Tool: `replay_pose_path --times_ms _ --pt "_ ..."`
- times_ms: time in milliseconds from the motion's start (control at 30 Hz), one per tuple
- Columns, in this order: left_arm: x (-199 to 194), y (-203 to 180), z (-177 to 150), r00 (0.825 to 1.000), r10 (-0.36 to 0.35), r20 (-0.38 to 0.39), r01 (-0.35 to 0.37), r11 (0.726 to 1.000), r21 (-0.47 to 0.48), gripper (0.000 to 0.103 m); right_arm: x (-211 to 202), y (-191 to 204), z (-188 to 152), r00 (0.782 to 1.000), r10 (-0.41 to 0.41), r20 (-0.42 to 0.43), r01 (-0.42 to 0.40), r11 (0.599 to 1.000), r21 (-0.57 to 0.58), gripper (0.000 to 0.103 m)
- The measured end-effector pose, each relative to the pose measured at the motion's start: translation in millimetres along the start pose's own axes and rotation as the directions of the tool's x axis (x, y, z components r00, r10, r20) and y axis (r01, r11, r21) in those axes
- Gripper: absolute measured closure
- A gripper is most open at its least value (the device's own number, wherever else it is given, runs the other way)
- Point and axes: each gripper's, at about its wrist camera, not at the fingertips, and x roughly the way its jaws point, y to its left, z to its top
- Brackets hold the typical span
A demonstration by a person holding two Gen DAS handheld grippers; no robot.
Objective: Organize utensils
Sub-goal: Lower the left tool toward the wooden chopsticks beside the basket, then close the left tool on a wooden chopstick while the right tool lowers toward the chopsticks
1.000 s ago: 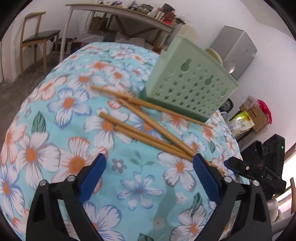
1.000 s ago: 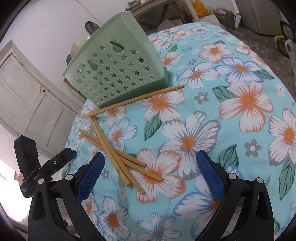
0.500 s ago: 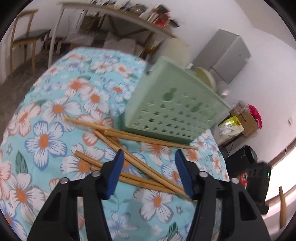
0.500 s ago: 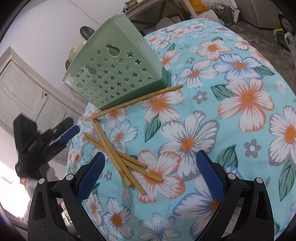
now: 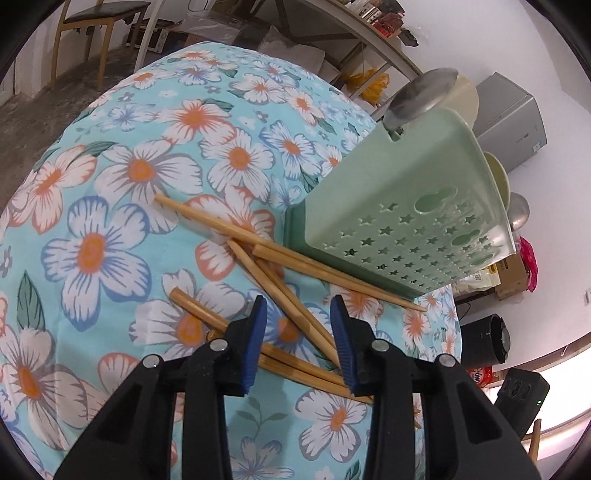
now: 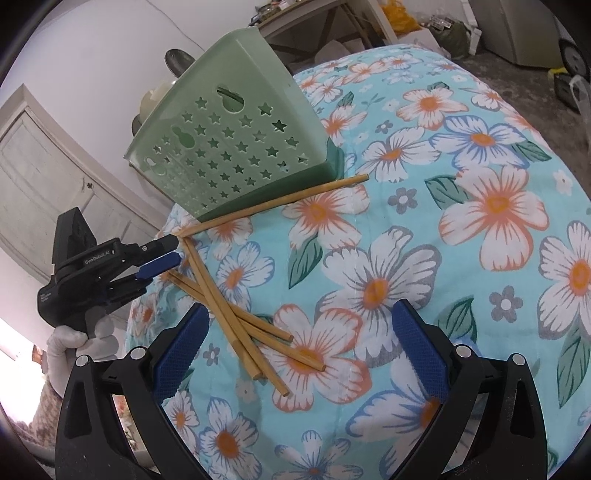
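Several wooden chopsticks (image 5: 221,226) lie crossed on the floral tablecloth (image 5: 110,240), just in front of a pale green basket (image 5: 406,206) with star holes. My left gripper (image 5: 297,314) hovers low over the pile. Its jaws are closing, two or three sticks run between the blue pads, and the pads stand apart from the wood. The right wrist view shows the left gripper (image 6: 173,251) at the pile's left end, near the basket (image 6: 229,147). My right gripper (image 6: 299,332) stands wide open in front of the chopsticks (image 6: 221,310), holding nothing.
The table drops away just past the basket and on the left gripper's side. A white-gloved hand (image 6: 74,343) holds the left gripper. Off the table are a wooden chair (image 5: 92,18), a grey cabinet (image 5: 513,122) and a black appliance (image 5: 484,343).
My left gripper has moved in over the chopsticks, rolled somewhat, and its jaws have narrowed from wide apart to a small gap around the sticks. The right gripper has stayed still.
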Motion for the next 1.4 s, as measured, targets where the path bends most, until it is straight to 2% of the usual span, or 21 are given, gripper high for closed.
replay_pose_path --times_ms 233,600,1033,1267,1400 --pt "0 -4 -1 1.0 0.004 0.001 -0.004 1.0 -0.002 0.069 8 10 -2 0.998 -0.055 0.02 0.055 0.998 -0.019 0.008" --pt "-4 1 -1 1.0 0.016 0.01 -0.016 1.0 -0.012 0.069 12 6 4 0.999 -0.024 -0.042 0.022 0.999 -0.038 0.008" --pt "-7 3 -3 1.0 0.024 0.012 -0.024 1.0 -0.011 0.069 11 7 5 0.999 -0.021 -0.042 0.019 0.999 -0.041 0.008" --pt "-7 3 -3 1.0 0.024 0.012 -0.024 1.0 -0.013 0.069 12 11 2 0.999 -0.038 -0.012 0.037 0.996 -0.08 0.008" --pt "-8 4 -3 1.0 0.024 0.012 -0.024 1.0 -0.012 0.069 10 5 1 0.999 -0.003 0.034 0.004 0.999 -0.045 0.008"
